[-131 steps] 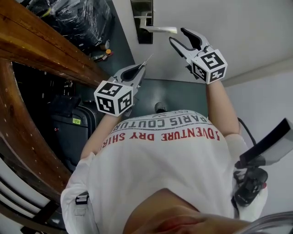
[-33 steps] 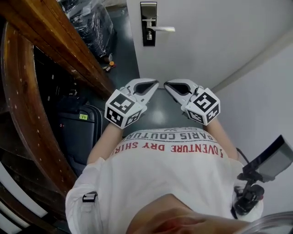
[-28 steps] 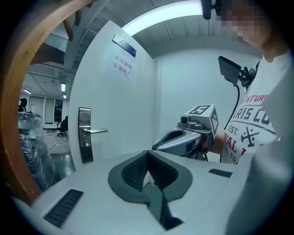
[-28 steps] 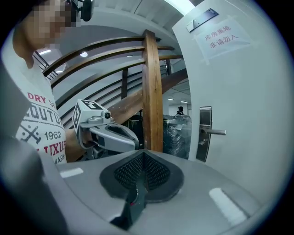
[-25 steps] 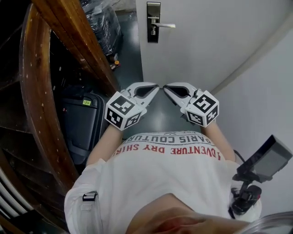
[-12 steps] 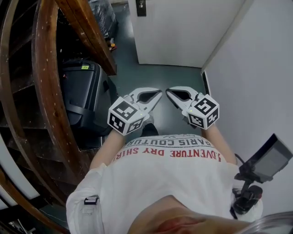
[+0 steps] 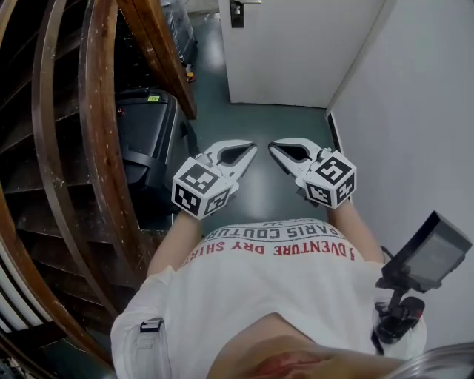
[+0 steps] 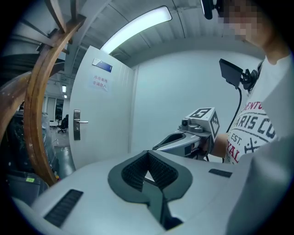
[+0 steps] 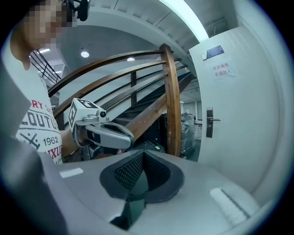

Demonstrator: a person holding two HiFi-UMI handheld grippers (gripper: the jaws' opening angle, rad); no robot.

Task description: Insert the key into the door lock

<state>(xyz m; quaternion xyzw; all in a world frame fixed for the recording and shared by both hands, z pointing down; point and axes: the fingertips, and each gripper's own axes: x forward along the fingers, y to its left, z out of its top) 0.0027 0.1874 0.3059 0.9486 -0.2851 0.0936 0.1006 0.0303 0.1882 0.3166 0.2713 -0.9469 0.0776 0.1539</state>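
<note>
Nearest the head camera: the person's white printed T-shirt, with a small black screen on a clamp mount at its right edge.

Just ahead of the chest, the left gripper and right gripper are held side by side, tips angled toward each other, near but not touching. In each gripper's own view the ribbed pads meet with nothing between them: both sets of jaws are closed and carry nothing.

Below the grippers: bare dark grey-green floor, a narrow passage.

Left side: curved wooden stair railing, with a black suitcase standing on the floor against it.

Right side: plain white wall.

Far end: white door, shut. The door lock is a dark upright plate with a lever handle, cut off by the top edge of the head view and well apart from both grippers. The key is too small to make out at the plate from here.

Left gripper view shows a paper notice high on the door and a ceiling light strip above.
</note>
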